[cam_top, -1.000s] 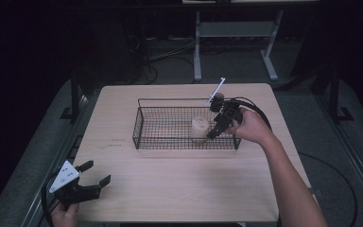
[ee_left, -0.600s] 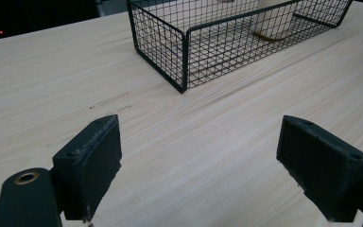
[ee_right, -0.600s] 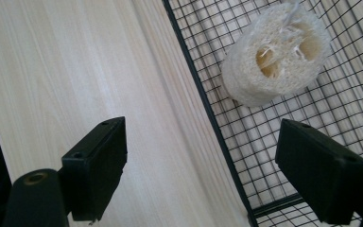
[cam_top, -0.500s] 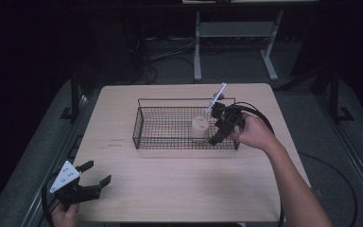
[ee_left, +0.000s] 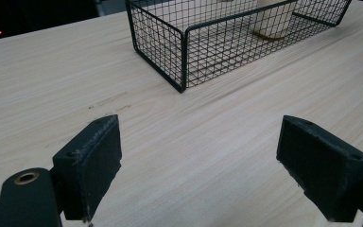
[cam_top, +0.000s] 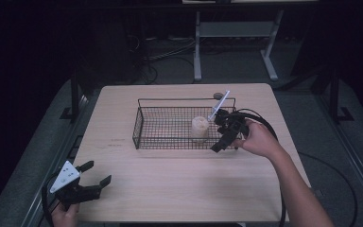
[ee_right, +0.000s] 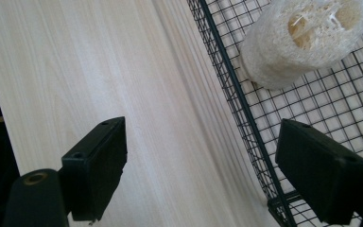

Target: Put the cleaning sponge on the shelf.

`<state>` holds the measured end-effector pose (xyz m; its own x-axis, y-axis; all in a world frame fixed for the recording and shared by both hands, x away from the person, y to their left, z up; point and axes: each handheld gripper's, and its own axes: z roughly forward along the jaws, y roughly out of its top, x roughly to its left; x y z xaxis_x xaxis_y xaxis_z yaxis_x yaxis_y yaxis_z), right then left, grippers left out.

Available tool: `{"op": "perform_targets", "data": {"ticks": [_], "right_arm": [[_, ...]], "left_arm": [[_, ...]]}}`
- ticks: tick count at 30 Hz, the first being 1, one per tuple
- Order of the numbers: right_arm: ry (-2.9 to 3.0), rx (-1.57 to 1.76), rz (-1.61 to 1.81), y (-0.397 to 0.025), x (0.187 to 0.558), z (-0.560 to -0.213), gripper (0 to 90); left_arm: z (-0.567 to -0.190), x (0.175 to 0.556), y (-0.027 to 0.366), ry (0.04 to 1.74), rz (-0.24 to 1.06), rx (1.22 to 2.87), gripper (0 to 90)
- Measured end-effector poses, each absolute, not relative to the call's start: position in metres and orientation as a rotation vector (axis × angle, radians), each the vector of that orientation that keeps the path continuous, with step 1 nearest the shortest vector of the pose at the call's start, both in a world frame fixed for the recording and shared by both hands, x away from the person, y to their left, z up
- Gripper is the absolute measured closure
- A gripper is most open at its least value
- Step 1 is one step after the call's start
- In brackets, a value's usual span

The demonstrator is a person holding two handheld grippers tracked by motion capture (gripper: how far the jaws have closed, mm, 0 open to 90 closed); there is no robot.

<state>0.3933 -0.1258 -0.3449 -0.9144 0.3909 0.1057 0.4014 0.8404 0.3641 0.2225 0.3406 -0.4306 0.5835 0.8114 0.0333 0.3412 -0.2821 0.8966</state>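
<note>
Right gripper (cam_top: 223,136) backs out of the black wire mesh basket (cam_top: 144,126), leaving the pale, fibrous loofah cylinder (cam_top: 200,127) standing inside.

A second ago this gripper hung over the basket's right end, close above the loofah; now it sits lower, at the basket's near right corner, outside the rim, with its jaws spread wide and empty. In the right gripper view the loofah (ee_right: 307,35) rests on the mesh floor, apart from both pads, so the placing looks finished and the hand seems to be clearing away. The left gripper (cam_top: 82,182) has not shifted: it waits at the near left corner of the light wooden table (cam_top: 170,189), jaws wide, nothing between them, well apart from the basket (ee_left: 227,42).
</note>
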Motion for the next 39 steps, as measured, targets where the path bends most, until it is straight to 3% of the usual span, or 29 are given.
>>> {"op": "perform_targets", "data": {"ticks": [39], "right_arm": [[-2.977,-0.617,-0.632,-0.141,0.355,-0.367,16.8]], "left_arm": [[-0.431,0.222,0.34,0.931,0.623,1.872,14.0]]}}
